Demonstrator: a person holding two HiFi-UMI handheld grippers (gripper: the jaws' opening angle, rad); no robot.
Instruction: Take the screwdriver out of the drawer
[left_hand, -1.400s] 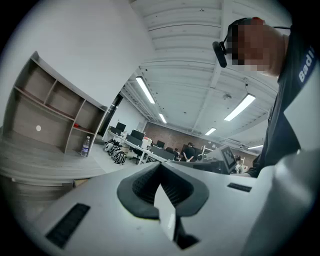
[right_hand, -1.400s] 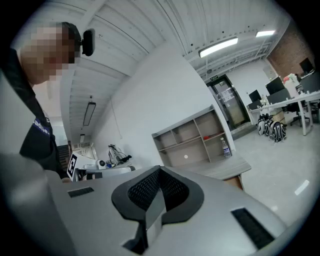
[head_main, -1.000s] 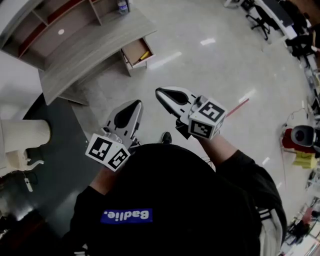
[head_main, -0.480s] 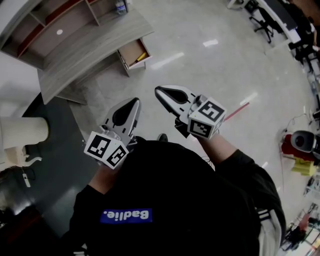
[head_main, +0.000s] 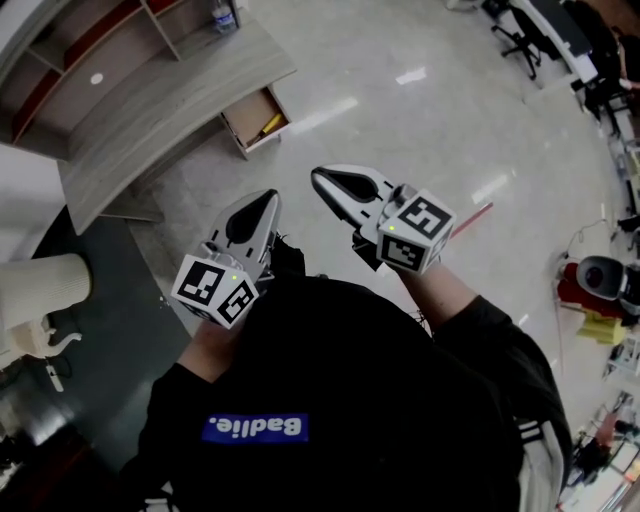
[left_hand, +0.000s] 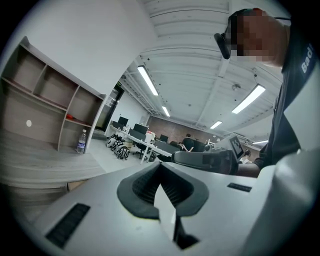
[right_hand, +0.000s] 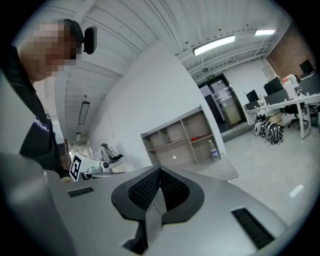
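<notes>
An open drawer (head_main: 250, 112) juts from the curved grey desk (head_main: 170, 105) at the upper left of the head view. A yellow-handled screwdriver (head_main: 270, 124) lies inside it. My left gripper (head_main: 269, 197) and right gripper (head_main: 318, 179) are held side by side in front of the person's chest, well short of the drawer, over the floor. Both are shut with nothing between the pads. The left gripper (left_hand: 161, 165) faces the desk and a water bottle (left_hand: 80, 142). The right gripper (right_hand: 160, 170) faces the shelf unit (right_hand: 177, 137).
A water bottle (head_main: 225, 14) stands on the desk below the shelf cubbies. A red-and-white rod (head_main: 478, 217) lies on the pale floor to the right. A dark floor patch (head_main: 110, 300) and a white ribbed object (head_main: 40, 285) are at left. Office chairs (head_main: 525, 40) stand far right.
The desk and drawer have slid leftward in the head view as the person moved. Both grippers kept their side-by-side pose and stayed shut.
</notes>
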